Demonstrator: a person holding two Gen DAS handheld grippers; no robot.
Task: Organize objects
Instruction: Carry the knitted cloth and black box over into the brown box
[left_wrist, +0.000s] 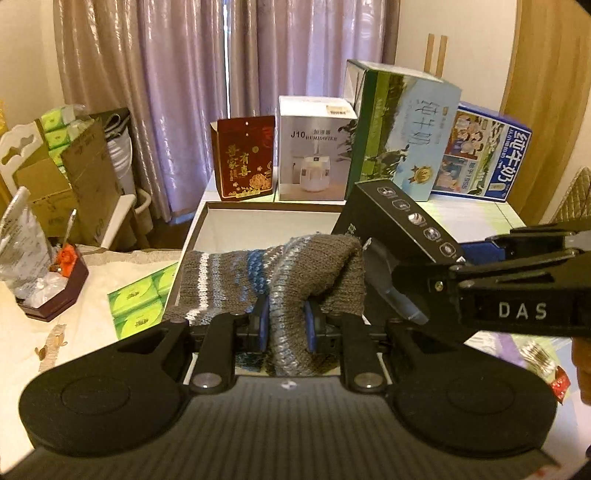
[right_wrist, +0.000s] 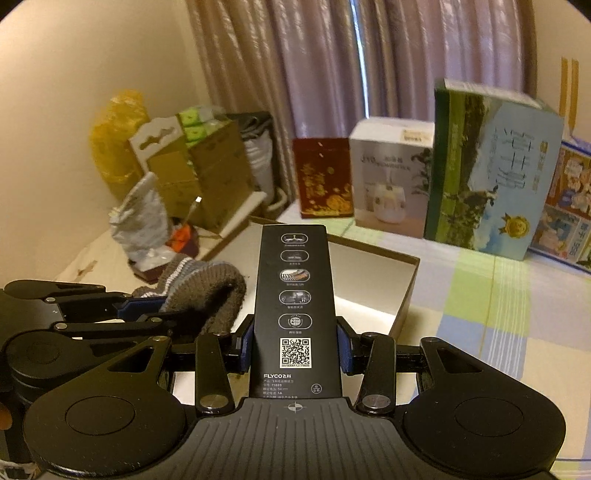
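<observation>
My left gripper (left_wrist: 284, 326) is shut on a grey knitted sock (left_wrist: 277, 273) with white and blue stripes, which drapes over the near rim of an open brown box (left_wrist: 273, 207). The right gripper (right_wrist: 294, 345) is shut on a long black FLYCO carton (right_wrist: 293, 295) with a QR code, held upright over the same open box (right_wrist: 406, 284). In the left wrist view the black carton (left_wrist: 410, 221) and the right gripper (left_wrist: 399, 280) come in from the right, close beside the sock. In the right wrist view the sock (right_wrist: 207, 288) and left gripper (right_wrist: 147, 306) sit at the left.
At the back of the checked tablecloth (right_wrist: 487, 295) stand a red box (left_wrist: 245, 158), a white humidifier box (left_wrist: 314, 151), a tall green milk carton (left_wrist: 402, 133) and a blue milk box (left_wrist: 484, 155). Left are green tissue packs (left_wrist: 138, 302), a small dark tray (left_wrist: 55, 291) and cardboard boxes (left_wrist: 66, 173).
</observation>
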